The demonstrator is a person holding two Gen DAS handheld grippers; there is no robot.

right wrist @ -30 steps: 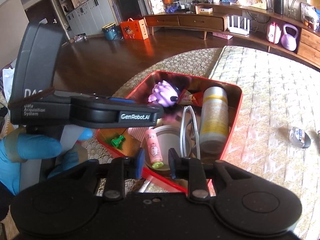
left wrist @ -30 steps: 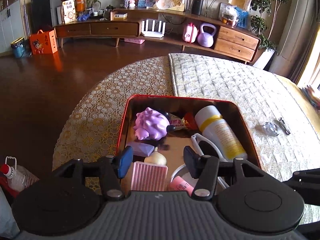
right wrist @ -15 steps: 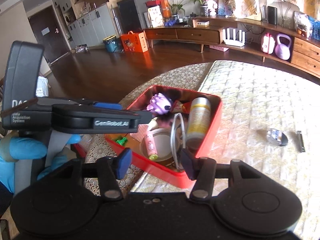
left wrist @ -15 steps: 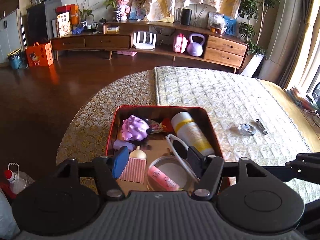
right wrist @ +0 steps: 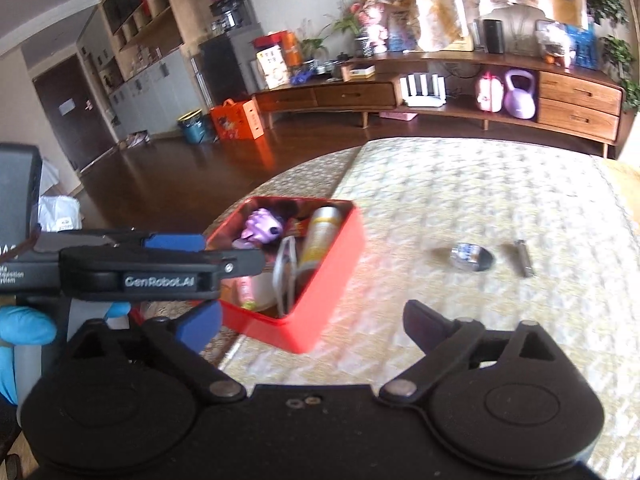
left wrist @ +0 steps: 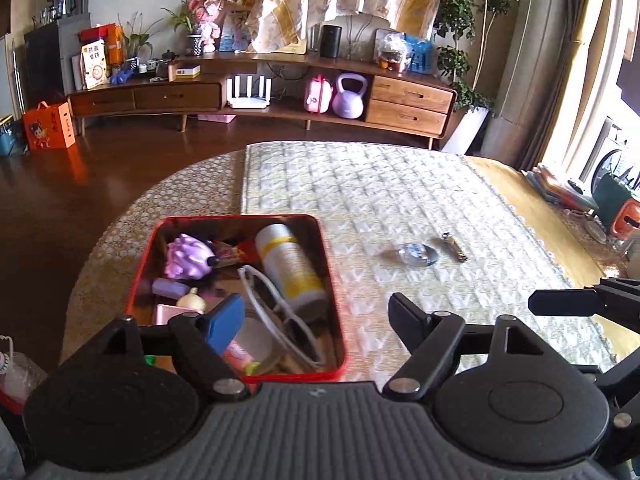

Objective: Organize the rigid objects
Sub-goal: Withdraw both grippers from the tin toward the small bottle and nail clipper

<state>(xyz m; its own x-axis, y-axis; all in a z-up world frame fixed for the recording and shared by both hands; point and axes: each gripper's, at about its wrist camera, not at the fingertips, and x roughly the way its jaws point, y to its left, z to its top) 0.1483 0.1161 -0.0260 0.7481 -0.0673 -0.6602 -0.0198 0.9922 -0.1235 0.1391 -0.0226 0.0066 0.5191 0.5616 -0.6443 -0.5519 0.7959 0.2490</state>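
Note:
A red tin box (left wrist: 334,292) (right wrist: 340,264) sits on the table's left part. It holds a purple spiky toy (left wrist: 188,256), a white-and-yellow bottle (left wrist: 290,266), white sunglasses (left wrist: 276,312), a pink tube (left wrist: 238,354) and other small items. A small shiny round object (left wrist: 418,254) (right wrist: 470,257) and a metal nail clipper (left wrist: 454,246) (right wrist: 524,258) lie on the quilted cloth to the right of the box. My left gripper (left wrist: 316,320) is open and empty above the box's near right corner. My right gripper (right wrist: 312,322) is open and empty, near the box's right side.
The table wears a lace cloth (left wrist: 120,240) and a quilted runner (left wrist: 400,200). A wooden sideboard (left wrist: 260,96) with a purple kettlebell (left wrist: 348,96) stands beyond the dark floor. The left gripper's body (right wrist: 140,268) crosses the right wrist view.
Both grippers have pulled back and up from the box and swung right. The right gripper opened and left the pink tube in the box. The left gripper's jaws are wider.

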